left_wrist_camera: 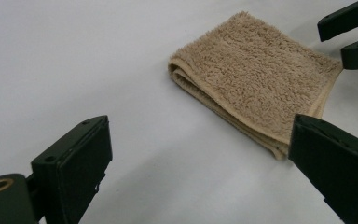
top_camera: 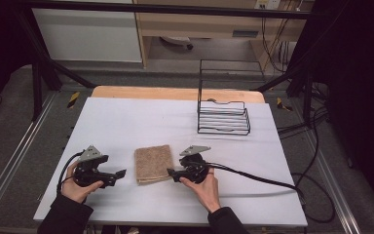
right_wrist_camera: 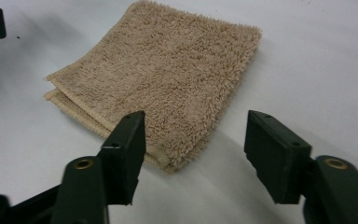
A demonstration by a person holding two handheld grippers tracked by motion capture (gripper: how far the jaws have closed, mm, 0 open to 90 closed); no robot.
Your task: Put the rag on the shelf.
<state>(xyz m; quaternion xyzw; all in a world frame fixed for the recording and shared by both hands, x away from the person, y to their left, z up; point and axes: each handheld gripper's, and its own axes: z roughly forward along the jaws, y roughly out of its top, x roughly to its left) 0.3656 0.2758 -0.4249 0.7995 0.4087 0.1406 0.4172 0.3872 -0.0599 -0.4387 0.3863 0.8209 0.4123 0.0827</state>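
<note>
Nearest the high view's camera, two dark sleeves are seen rising from the bottom edge, each hand wrapped round a gripper on the white table [top_camera: 126,122]. The folded beige towel [top_camera: 153,164] is laid flat between them, near the front middle of the sheet, well apart from the black wire rack [top_camera: 223,117] that stands toward one o'clock.

The right gripper [top_camera: 171,173] is set at the towel's four o'clock corner, with its tips just at the cloth's edge. In the right gripper view its jaws are held partly apart, at a middling gap, with the towel's [right_wrist_camera: 163,88] near corner placed between them; one pad overlaps the cloth's edge, yet no pressing on the cloth can be made out, so nothing is taken as gripped.

The left gripper [top_camera: 119,174] is kept at the towel's eight o'clock, clear of it, with bare table left between tips and cloth. In the left gripper view its jaws are spread wide and empty, and the towel [left_wrist_camera: 256,74] is seen ahead toward one o'clock.

The towel's slightly longer side is run from front to back, with its layered edges turned to the front. The right hand is judged the nearer, so a pinch on that front right corner is probably what the coming move depends on.
</note>
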